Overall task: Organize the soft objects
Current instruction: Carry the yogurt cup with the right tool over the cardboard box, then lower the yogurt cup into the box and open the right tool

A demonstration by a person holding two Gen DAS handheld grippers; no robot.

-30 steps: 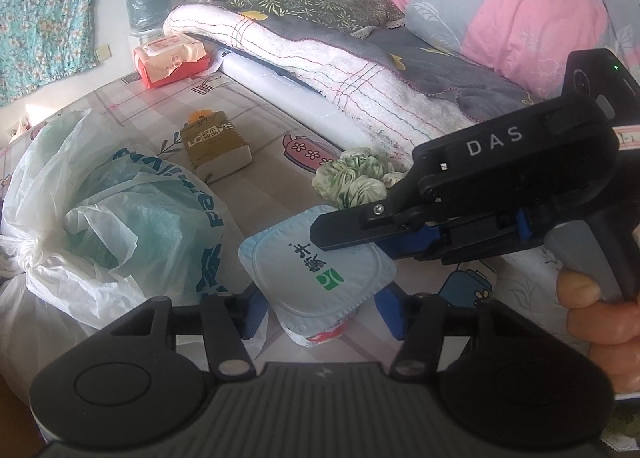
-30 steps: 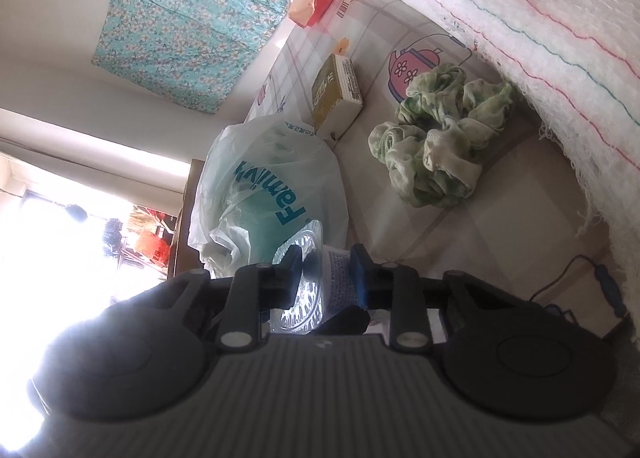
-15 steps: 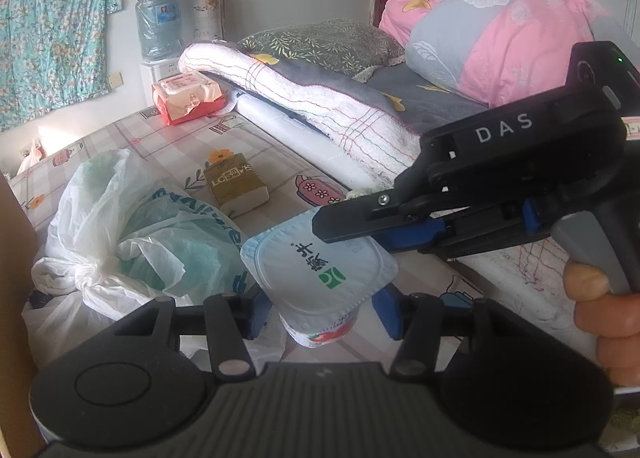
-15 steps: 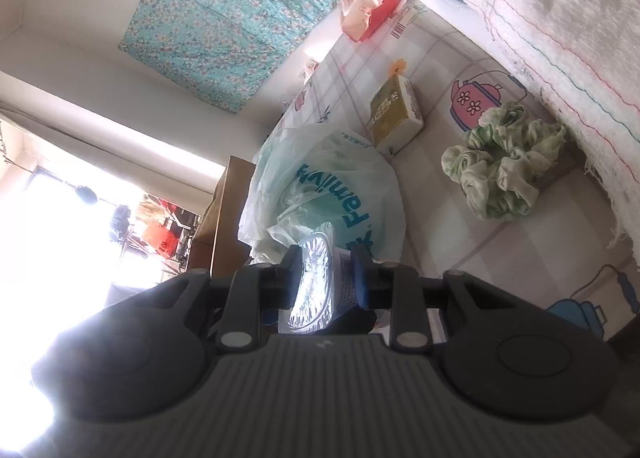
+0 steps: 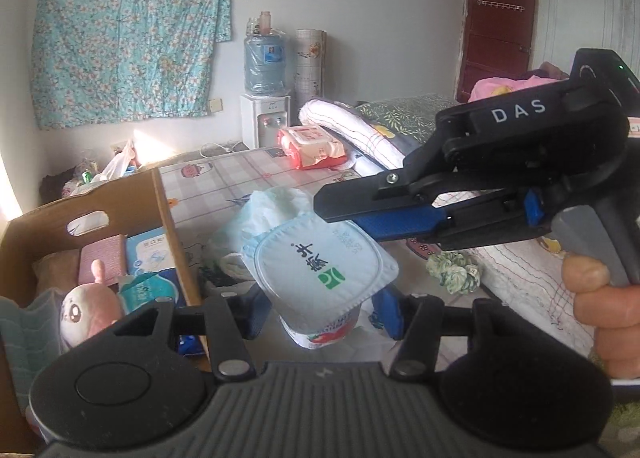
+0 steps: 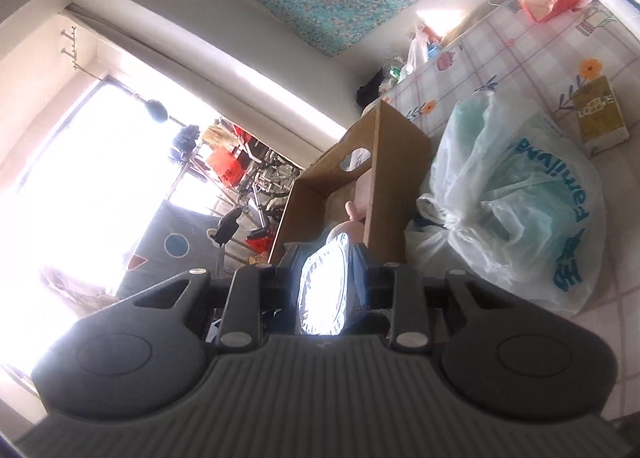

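The yogurt cup (image 5: 320, 278) sits tilted between the left gripper (image 5: 320, 312) fingers, which clamp its body. The right gripper (image 6: 326, 282) pinches the cup's rim. Just left stands the cardboard box (image 5: 168, 218) with a plush toy (image 5: 90, 308).

The yogurt cup (image 5: 320, 278) hides its own base behind the left gripper's body. Window glare washes out its foil lid (image 6: 324, 290) in the right wrist view.
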